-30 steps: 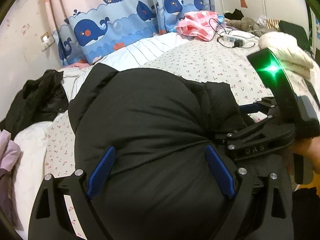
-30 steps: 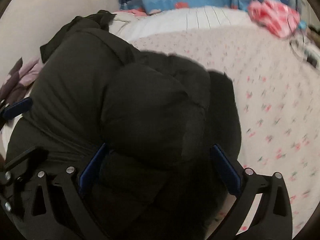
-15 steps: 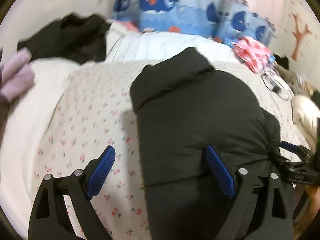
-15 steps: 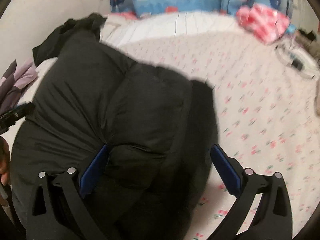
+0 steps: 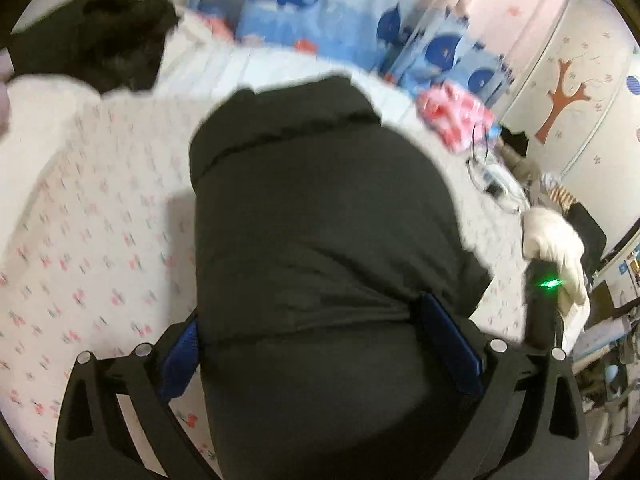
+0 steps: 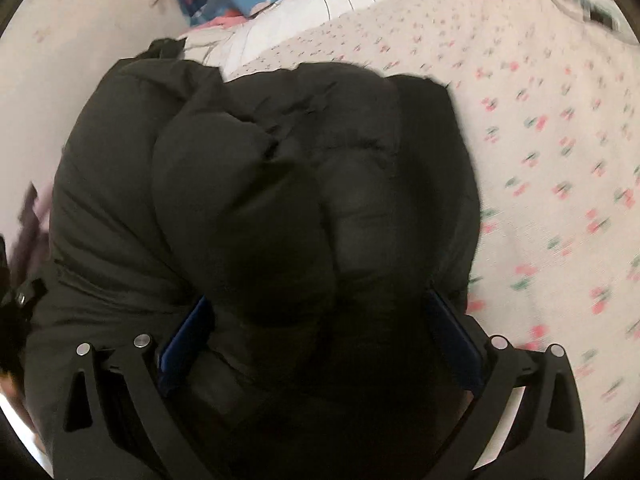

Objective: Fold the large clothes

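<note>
A black puffy jacket (image 5: pixel 320 216) lies folded on the floral bedsheet (image 5: pixel 92 248), collar toward the far side. My left gripper (image 5: pixel 316 350) straddles its near end. The jaws are opening and stand wide, with the jacket's bulk filling the gap between the blue pads (image 5: pixel 450 344). In the right wrist view the same jacket (image 6: pixel 248 200) shows a bunched puffy fold on top. My right gripper (image 6: pixel 318 340) also stands wide over that fold, the cloth bulging between its jaws. A green light (image 5: pixel 550 283) on the right gripper's body shows at the jacket's right side.
Another black garment (image 5: pixel 100 48) is heaped at the far left of the bed. A pink-and-white cloth (image 5: pixel 452 116), a power strip with cables (image 5: pixel 494 184) and a cream garment (image 5: pixel 556 248) lie to the right. Whale-print curtains (image 5: pixel 304 4) hang behind the bed.
The left wrist view rolled and swung left, then came back over the jacket, whose bulk now fills the jaws. The right wrist view drew closer over the bunched fold.
</note>
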`<state>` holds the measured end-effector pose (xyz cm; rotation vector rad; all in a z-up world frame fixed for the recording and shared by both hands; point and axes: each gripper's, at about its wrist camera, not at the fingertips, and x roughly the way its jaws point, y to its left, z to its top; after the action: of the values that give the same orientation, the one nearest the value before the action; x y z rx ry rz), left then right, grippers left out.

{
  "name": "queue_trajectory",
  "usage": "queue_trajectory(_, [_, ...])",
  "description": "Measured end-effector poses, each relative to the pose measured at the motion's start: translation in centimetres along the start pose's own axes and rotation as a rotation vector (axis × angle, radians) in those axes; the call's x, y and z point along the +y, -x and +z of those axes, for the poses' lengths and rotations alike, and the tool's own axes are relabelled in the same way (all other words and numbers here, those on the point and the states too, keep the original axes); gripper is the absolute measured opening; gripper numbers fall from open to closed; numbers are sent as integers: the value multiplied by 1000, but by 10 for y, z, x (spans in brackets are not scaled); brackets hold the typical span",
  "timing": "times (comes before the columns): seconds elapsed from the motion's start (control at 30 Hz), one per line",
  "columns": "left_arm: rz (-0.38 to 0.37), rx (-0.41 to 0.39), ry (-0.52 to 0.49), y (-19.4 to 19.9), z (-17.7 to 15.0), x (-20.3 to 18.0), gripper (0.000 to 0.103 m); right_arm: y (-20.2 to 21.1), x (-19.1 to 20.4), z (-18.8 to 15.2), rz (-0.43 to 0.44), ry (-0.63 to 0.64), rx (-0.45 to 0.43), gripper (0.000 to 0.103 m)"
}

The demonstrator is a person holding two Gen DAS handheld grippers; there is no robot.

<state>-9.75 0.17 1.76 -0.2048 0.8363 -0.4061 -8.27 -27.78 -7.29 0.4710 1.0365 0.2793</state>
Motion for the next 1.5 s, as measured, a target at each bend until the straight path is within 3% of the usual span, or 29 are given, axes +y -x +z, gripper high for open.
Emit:
queue_trajectory(0.1, [188,-43,-140,21,6,-14,95,-18,23,-5,49,53,36,97])
queue_trajectory(0.17, [295,31,-205,9,0,-5,96,-22,35,-7,8,122,56,97])
queue_trajectory(0.23, [342,108,-169,-11,-9,15,97,-14,38,-2,-41,191,88,97])
queue_trajectory(0.37, [326,92,-160,-11,-11,18,97,44,51,22,-101,248,-127,97])
queue_trajectory(0.47, [348,76,-180,-12,-14,14,97,58,98,60,-88,352,-246,97])
queue_trajectory(0.57, [366,61,-192,-13,-13,9,97,26,128,92,-102,416,-236,97])
queue_trajectory(0.67, [360,41,-193,-10,-13,5,97,-59,113,108,-244,433,-154,97])
queue_trajectory(0.77, [350,31,-215,-9,-13,0,97,-106,83,116,-160,270,-89,97])
queue_trajectory(0.9, [391,41,-262,-15,-19,-7,97,-94,81,119,-180,297,-64,97])
queue_trajectory(1.03, [409,30,-286,-12,-22,-7,97,-43,88,109,-179,351,-198,97])
queue_trajectory(1.13, [397,25,-280,-10,-21,-7,97,-63,80,104,-216,385,-153,97])
queue_trajectory(1.23, [395,16,-284,-10,-20,-9,97,-83,64,104,-171,325,-110,97])
queue_trajectory(1.33, [403,25,-286,-15,-19,-8,97,-72,68,90,-184,332,-97,97])
queue_trajectory(1.5, [411,21,-285,-13,-21,-7,97,-13,82,70,-184,378,-198,97])
